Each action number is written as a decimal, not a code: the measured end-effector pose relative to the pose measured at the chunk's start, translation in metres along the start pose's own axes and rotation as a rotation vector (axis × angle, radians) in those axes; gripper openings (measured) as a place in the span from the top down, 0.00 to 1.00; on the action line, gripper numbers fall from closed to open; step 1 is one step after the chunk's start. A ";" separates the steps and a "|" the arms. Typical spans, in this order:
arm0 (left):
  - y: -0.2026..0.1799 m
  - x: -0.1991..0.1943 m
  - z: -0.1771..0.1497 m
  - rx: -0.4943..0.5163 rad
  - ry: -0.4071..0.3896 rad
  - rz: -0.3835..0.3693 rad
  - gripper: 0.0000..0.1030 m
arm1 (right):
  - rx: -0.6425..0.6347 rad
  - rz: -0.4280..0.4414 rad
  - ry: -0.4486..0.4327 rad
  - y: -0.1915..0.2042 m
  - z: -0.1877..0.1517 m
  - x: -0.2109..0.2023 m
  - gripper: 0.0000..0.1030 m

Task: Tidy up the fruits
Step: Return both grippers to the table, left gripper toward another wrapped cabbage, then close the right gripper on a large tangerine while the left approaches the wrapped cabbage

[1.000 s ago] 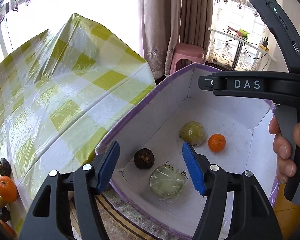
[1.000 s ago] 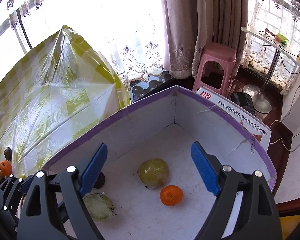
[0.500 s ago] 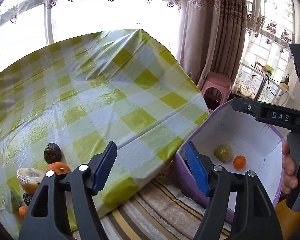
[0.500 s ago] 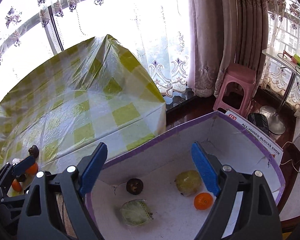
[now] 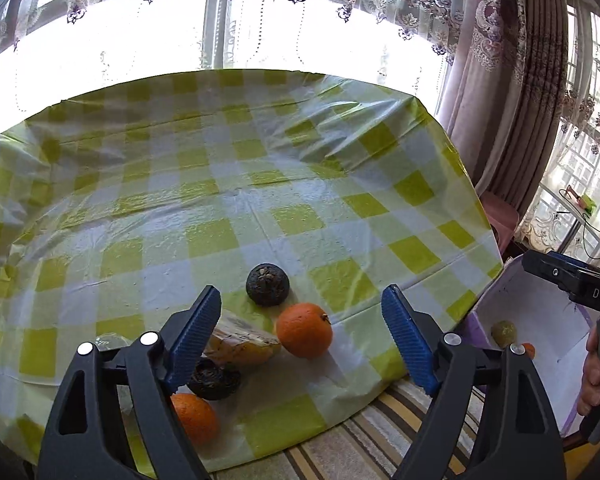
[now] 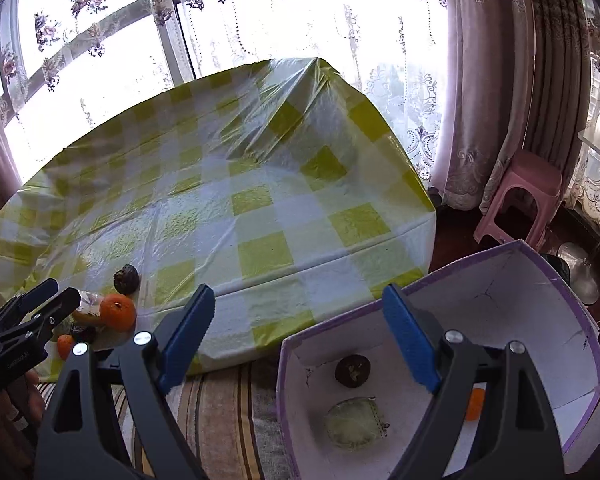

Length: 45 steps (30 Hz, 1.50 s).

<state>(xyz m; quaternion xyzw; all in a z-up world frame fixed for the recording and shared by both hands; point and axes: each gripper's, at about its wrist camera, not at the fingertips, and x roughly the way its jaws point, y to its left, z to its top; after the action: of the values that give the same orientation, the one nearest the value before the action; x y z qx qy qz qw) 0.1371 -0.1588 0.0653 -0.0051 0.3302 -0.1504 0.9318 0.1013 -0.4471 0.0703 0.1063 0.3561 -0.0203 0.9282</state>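
My left gripper (image 5: 302, 338) is open and empty above the table's near edge, over a cluster of fruit: an orange (image 5: 304, 330), a dark round fruit (image 5: 267, 284), a wrapped yellow fruit (image 5: 240, 342), a second dark fruit (image 5: 214, 378) and a second orange (image 5: 194, 418). My right gripper (image 6: 296, 340) is open and empty, above the gap between the table and a purple-rimmed white box (image 6: 540, 320). The box holds a dark fruit (image 6: 352, 370), a wrapped green fruit (image 6: 354, 426) and an orange (image 6: 474, 404), partly hidden by my right finger.
The table wears a yellow-checked plastic cloth (image 5: 260, 184). A striped rug (image 6: 228, 412) lies on the floor beside the box. A pink stool (image 6: 520, 204) and curtains (image 6: 500, 80) stand to the right. The left gripper shows in the right wrist view (image 6: 24, 320).
My left gripper swung left from over the box to over the fruit cluster on the table. My right gripper rose and pulled back from the box. Both stayed open.
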 end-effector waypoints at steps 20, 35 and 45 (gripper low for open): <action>0.126 -0.013 -0.045 -0.253 0.077 0.091 0.18 | -0.156 0.223 0.122 0.141 -0.033 0.059 0.17; 0.120 0.009 -0.051 -0.215 0.144 0.092 0.34 | -0.198 0.254 0.214 0.177 -0.036 0.108 0.32; 0.123 0.010 -0.053 -0.223 0.142 0.089 0.43 | -0.233 0.266 0.225 0.188 -0.039 0.115 0.55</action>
<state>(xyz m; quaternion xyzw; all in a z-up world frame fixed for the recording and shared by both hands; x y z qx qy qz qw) 0.1455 -0.0392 0.0046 -0.0831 0.4099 -0.0713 0.9055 0.1828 -0.2513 -0.0003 0.0461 0.4405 0.1558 0.8829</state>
